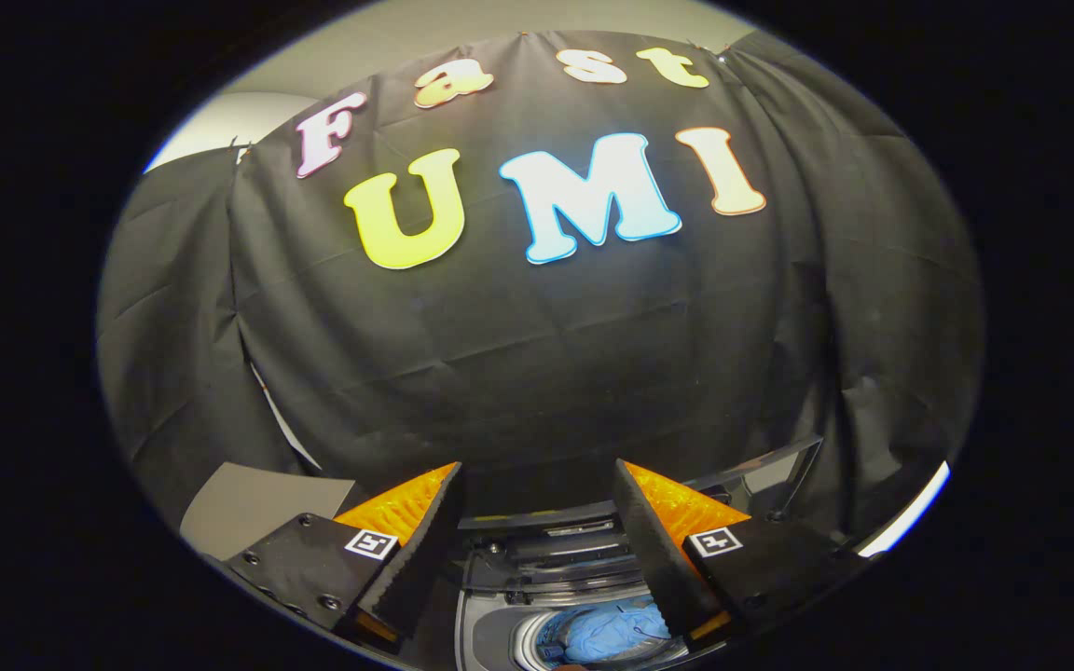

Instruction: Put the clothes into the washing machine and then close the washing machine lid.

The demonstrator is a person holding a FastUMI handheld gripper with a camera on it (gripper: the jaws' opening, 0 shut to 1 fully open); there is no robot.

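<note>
Tool point(537, 531) wide open and empty, held above the washer point(500, 624), with blue clothes point(607, 629) already lying in the drum between and below the fingers. Likely next: swing round behind the raised lid point(751, 466) beyond the right finger, push it down evenly, keeping clear of the drum rim. Open room ahead up to the booth wall.

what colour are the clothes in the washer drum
Light blue clothes, in the gripper view, below the open tool.

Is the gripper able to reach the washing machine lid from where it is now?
Probably yes. The gripper is open and holds nothing, and the raised lid stands just beyond its fingers, above the drum where the blue clothes lie, with nothing between.
</note>
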